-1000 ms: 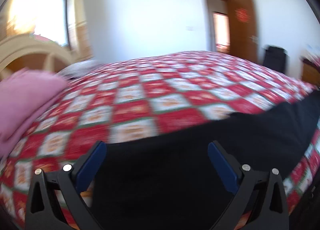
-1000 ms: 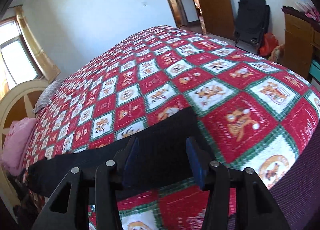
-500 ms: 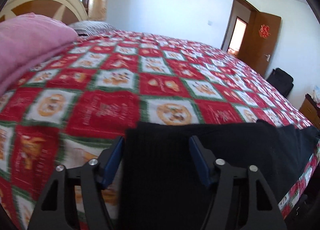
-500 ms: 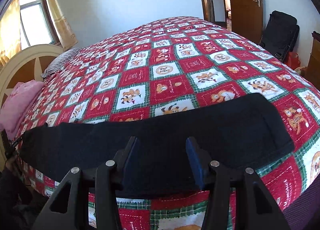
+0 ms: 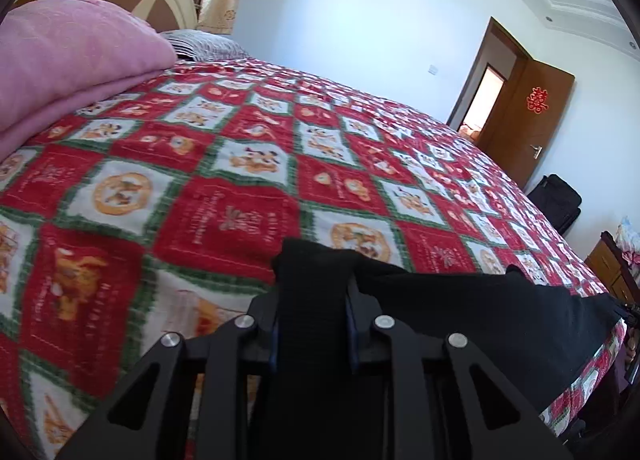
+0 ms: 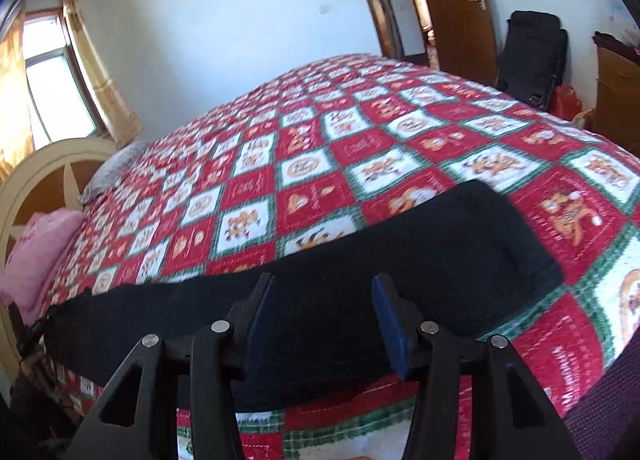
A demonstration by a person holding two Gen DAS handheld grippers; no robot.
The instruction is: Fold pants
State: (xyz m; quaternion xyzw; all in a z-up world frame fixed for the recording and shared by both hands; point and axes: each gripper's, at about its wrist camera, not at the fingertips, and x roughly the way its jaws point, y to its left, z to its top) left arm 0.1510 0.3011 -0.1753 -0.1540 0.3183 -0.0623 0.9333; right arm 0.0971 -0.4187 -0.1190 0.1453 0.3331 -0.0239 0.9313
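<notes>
Black pants (image 6: 400,260) lie stretched along the near edge of the bed, on a red, white and green checked quilt (image 6: 304,171). My left gripper (image 5: 312,300) is shut on one end of the pants (image 5: 312,280), and the bunched black fabric stands up between its fingers. The rest of the pants (image 5: 500,320) runs off to the right. My right gripper (image 6: 322,292) is open, its blue pads (image 6: 264,312) over the middle of the pants, holding nothing.
A folded pink blanket (image 5: 60,59) lies at the head of the bed by the cream headboard (image 6: 40,171). A black bag (image 6: 532,55) stands by the brown door (image 6: 452,3). A wooden dresser (image 6: 616,91) is at the right.
My left gripper went from wide open to shut on the pants' end. The right gripper stayed open and shifted over the pants as the view swung.
</notes>
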